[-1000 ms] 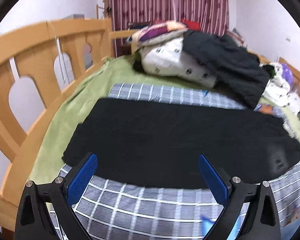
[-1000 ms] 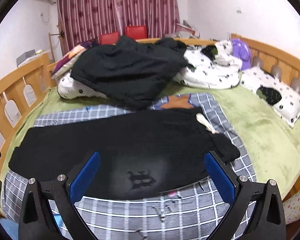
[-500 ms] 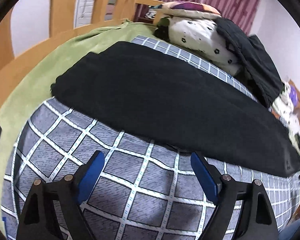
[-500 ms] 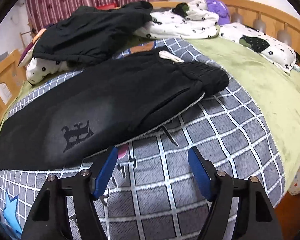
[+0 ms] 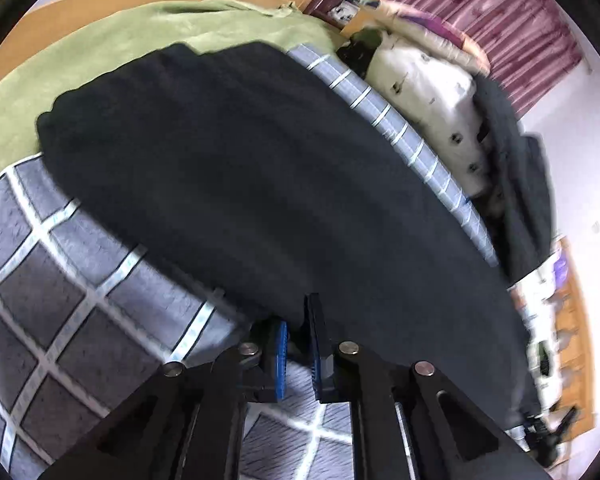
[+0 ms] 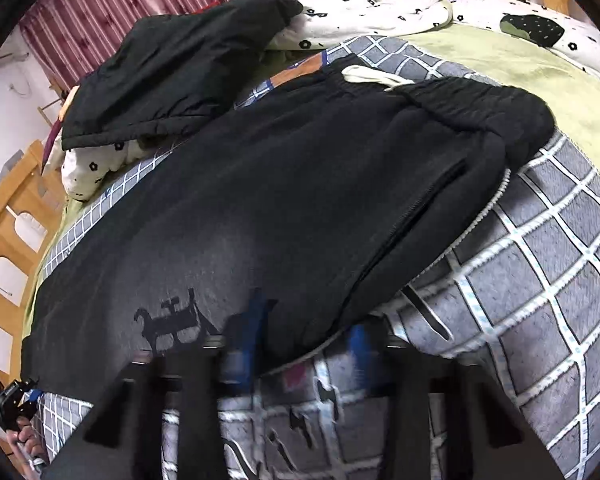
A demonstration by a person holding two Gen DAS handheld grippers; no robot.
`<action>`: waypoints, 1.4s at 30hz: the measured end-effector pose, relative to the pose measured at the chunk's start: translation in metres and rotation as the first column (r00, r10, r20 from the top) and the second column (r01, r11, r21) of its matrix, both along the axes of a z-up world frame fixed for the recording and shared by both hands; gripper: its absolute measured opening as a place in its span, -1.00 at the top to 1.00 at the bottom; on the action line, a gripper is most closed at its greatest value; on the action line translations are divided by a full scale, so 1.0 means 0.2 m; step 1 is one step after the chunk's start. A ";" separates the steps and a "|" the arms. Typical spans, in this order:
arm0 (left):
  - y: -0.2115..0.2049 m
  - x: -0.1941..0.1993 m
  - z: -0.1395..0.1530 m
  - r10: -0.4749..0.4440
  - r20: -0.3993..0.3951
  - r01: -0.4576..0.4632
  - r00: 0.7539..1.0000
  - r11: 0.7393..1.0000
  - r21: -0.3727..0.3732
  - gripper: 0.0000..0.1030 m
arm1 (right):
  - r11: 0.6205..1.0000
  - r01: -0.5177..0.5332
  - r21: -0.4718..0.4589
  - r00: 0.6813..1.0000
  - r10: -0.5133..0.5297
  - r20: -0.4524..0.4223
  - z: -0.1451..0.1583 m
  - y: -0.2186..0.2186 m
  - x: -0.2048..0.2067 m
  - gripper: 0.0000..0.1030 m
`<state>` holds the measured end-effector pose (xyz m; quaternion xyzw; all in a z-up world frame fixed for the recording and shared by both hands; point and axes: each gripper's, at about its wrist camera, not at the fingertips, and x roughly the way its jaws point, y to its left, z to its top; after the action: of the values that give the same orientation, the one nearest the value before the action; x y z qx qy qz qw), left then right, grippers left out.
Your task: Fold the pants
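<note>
Your left gripper [image 5: 298, 336] is clenched on the near hem of the black pants [image 5: 260, 184], its 2 blue pads pinching the cloth edge; the pants stretch away ahead of it across the grey checked sheet [image 5: 60, 280]. Your right gripper [image 6: 308, 336] has just been closing, the pants' [image 6: 300, 184] near edge between its jaws; blur hides whether the pads press. The waistband lies ahead to its right.

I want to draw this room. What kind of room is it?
Most likely a bedroom. Black pants lie on a bed with a grey checked cover, a wooden bed rail runs along the side, spotted white bedding is piled up, and striped red curtains hang behind.
</note>
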<state>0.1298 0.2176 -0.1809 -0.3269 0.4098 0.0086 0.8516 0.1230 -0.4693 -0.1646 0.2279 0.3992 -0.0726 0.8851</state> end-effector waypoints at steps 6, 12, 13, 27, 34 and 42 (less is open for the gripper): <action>-0.08 0.07 0.32 -0.074 0.134 0.052 0.988 0.986 0.161 0.82 | 0.994 -0.043 -0.103 0.990 0.057 0.130 0.28 0.08 0.05 0.53; -0.15 0.30 0.51 -0.085 0.208 0.018 0.974 0.953 0.303 0.82 | 0.988 -0.085 -0.130 0.973 0.111 0.201 0.50 0.07 0.27 0.55; -0.15 0.36 0.53 -0.081 0.212 0.011 0.974 0.950 0.312 0.82 | 0.987 -0.091 -0.136 0.971 0.118 0.207 0.52 0.07 0.31 0.55; -0.31 1.05 0.21 -0.099 0.107 0.031 0.989 0.859 0.510 0.73 | 0.959 -0.170 -0.225 0.979 0.191 0.071 0.27 0.05 1.06 0.44; -0.34 1.02 0.28 -0.155 0.172 0.060 0.973 0.885 0.462 -0.21 | 0.967 -0.183 -0.175 0.958 0.216 0.191 0.29 0.06 1.05 -0.38; -0.34 0.60 0.36 -0.181 0.090 0.115 0.979 0.866 0.486 -0.35 | 0.945 -0.227 -0.235 0.956 0.262 0.133 0.40 0.19 0.71 -0.39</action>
<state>0.2503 0.1502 -0.1081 -0.0738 0.3615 0.0224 0.9292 0.2658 -0.4304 -0.0854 0.0834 0.3407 0.0135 0.9364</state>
